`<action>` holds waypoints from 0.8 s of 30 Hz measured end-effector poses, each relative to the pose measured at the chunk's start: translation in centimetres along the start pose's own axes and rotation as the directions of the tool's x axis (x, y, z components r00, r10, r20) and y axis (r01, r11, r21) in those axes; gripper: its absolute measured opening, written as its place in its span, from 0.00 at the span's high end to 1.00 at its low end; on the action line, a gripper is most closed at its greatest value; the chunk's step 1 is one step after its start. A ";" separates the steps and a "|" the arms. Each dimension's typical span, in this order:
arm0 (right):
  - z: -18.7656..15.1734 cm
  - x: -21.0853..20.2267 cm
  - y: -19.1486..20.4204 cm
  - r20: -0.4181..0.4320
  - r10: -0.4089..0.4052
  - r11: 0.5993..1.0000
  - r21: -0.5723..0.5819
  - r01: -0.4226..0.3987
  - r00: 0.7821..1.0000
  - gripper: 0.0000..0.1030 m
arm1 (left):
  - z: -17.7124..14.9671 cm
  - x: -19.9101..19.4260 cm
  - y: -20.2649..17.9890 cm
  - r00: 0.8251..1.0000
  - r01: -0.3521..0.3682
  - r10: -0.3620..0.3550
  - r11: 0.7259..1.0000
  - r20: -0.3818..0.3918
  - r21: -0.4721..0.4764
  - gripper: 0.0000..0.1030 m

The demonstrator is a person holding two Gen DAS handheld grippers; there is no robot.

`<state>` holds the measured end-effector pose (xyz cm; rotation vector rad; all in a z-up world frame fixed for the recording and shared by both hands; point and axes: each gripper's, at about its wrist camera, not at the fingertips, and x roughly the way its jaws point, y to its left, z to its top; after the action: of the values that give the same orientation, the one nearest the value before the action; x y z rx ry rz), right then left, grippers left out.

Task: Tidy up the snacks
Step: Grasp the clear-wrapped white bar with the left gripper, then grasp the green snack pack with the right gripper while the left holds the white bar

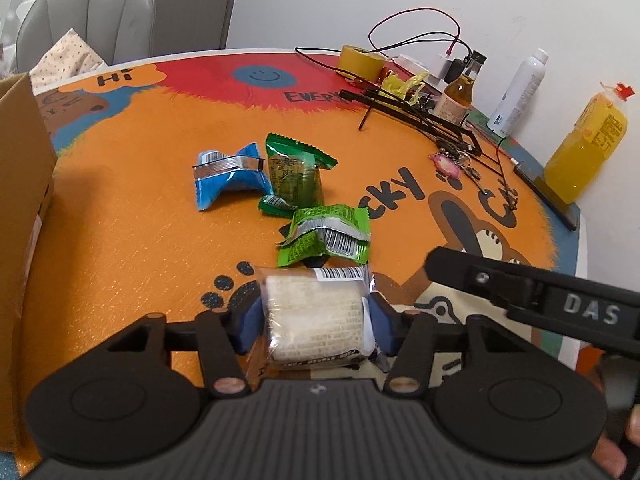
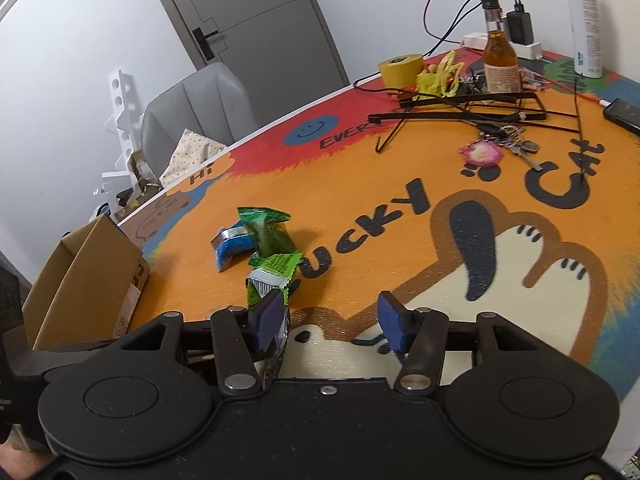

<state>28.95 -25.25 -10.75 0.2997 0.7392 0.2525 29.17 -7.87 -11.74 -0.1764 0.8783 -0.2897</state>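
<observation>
A clear-wrapped pale wafer packet [image 1: 316, 316] lies on the orange cartoon mat [image 1: 140, 240]. My left gripper [image 1: 314, 322] is shut on it, a blue pad pressing each side. Just beyond lie a light green packet [image 1: 324, 236], a dark green packet [image 1: 296, 172] and a blue packet [image 1: 228, 176]. My right gripper [image 2: 332, 320] stands open over the mat with nothing between its pads. The light green packet [image 2: 272, 276] sits right behind its left pad, with the dark green packet [image 2: 268, 232] and the blue packet [image 2: 232, 246] further back. One of its black fingers [image 1: 520, 288] reaches in at the right of the left wrist view.
A cardboard box [image 1: 20, 200] stands at the mat's left edge. At the far right sit a yellow tape roll [image 1: 358, 60], a brown bottle [image 1: 460, 92], a white spray bottle [image 1: 520, 92], a yellow juice bottle [image 1: 588, 140], a black wire rack [image 1: 420, 116], keys [image 1: 448, 164] and cables. A grey chair [image 1: 92, 12] stands behind.
</observation>
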 end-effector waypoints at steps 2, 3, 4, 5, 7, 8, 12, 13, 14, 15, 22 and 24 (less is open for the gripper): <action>0.0 0.2 0.4 -0.002 0.005 1.000 -0.003 -0.005 1.000 0.48 | -0.1 -0.3 0.3 1.000 0.008 -0.008 1.000 -0.003 -0.004 0.49; 0.1 0.4 0.6 -0.003 0.008 1.000 -0.005 -0.008 1.000 0.48 | -0.2 -0.5 0.4 1.000 0.012 -0.012 1.000 -0.003 -0.005 0.49; 0.1 0.6 0.8 -0.006 0.010 1.000 -0.006 -0.010 1.000 0.47 | -0.2 -0.6 0.6 1.000 0.015 -0.015 1.000 -0.004 -0.006 0.49; 0.1 0.8 1.0 -0.008 0.012 1.000 -0.006 -0.012 1.000 0.47 | -0.3 -0.8 0.8 1.000 0.017 -0.017 1.000 -0.005 -0.009 0.49; 0.2 1.3 1.3 -0.018 0.018 1.000 -0.006 -0.018 1.000 0.47 | -0.4 -1.0 1.2 1.000 0.026 -0.027 0.999 -0.009 -0.020 0.49; 0.3 1.6 1.6 -0.023 0.021 1.000 -0.007 -0.022 1.000 0.47 | -0.4 -1.2 1.5 0.999 0.035 -0.035 0.999 -0.013 -0.028 0.49; 0.3 2.8 2.4 -0.043 0.044 0.999 0.000 -0.044 0.998 0.47 | -0.3 -1.9 2.4 1.000 0.028 -0.029 0.999 -0.003 -0.035 0.49; 0.3 3.2 2.6 -0.050 0.048 0.999 0.000 -0.048 0.998 0.46 | -0.4 -2.1 2.6 1.000 0.028 -0.028 0.999 -0.004 -0.035 0.49; 0.3 3.5 2.8 -0.055 0.047 0.999 0.000 -0.047 0.997 0.46 | -0.4 -2.2 2.8 1.000 0.025 -0.026 0.999 -0.005 -0.035 0.49; 0.3 3.9 3.0 -0.060 0.044 0.999 -0.001 -0.044 0.997 0.46 | -0.4 -2.3 3.0 1.000 0.022 -0.022 0.999 -0.003 -0.035 0.49; 0.7 5.3 3.8 -0.073 0.042 0.999 0.006 -0.042 0.996 0.40 | 0.0 -2.7 4.9 1.000 -0.020 0.022 0.998 0.020 -0.067 0.49; 0.8 5.7 3.9 -0.076 0.044 0.999 0.012 -0.043 0.996 0.40 | 0.2 -2.7 5.2 0.999 -0.023 0.025 0.997 0.026 -0.072 0.49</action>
<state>33.09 -19.89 -12.30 0.3179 0.8100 0.3024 28.58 -2.10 -11.03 -0.2354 0.8641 -0.2333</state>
